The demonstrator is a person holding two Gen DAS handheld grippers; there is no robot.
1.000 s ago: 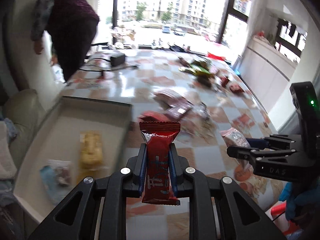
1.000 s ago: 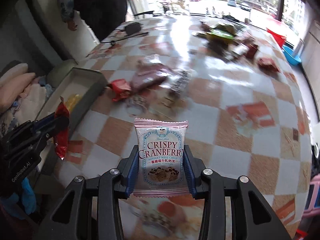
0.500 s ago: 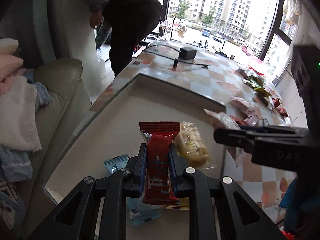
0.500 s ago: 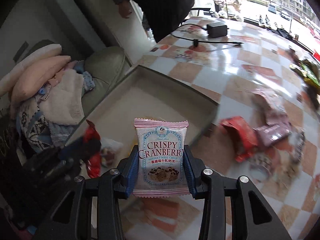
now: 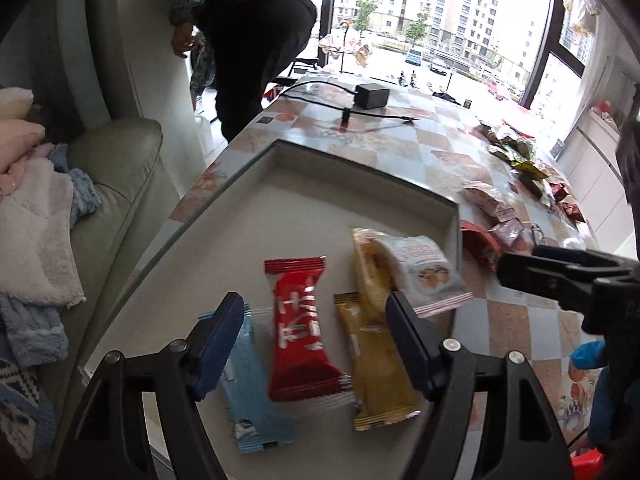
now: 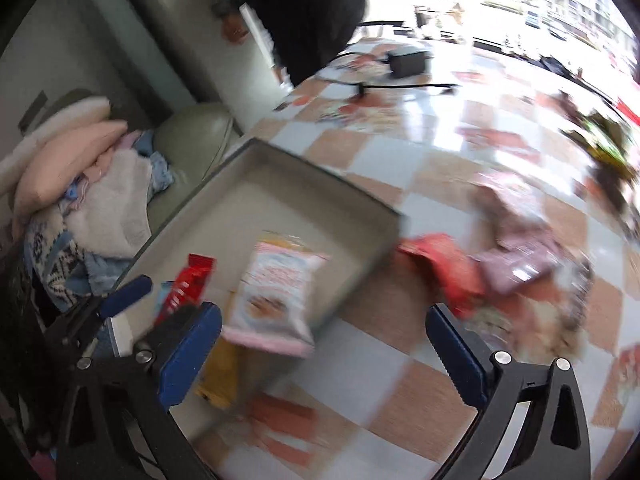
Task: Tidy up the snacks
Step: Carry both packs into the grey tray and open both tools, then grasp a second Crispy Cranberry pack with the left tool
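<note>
A second before, each gripper was squeezing a snack. Now both had let go. The left gripper (image 5: 314,334) had its jaws opening wide, with nothing pinched. The red snack (image 5: 301,328) it had carried lay flat in the gray tray (image 5: 360,184), low in the middle of the left view, showing between the blue pads (image 5: 218,342) but not touching them.

The right gripper (image 6: 324,354) also had its jaws opening, as far apart as they go. The pink cranberry pack (image 6: 276,296) it had held was out of the jaws, up and left of the middle of the right view. It lay tilted over the tray's near edge, resting partly on a yellow snack (image 5: 370,276).

So two more snacks looked put away. A blue snack (image 5: 248,400) and a gold snack (image 5: 376,364) lay in the tray too. More snacks (image 5: 496,208) sat on the checkered table (image 5: 432,136), at the right of the frame, probably waiting their turn.
</note>
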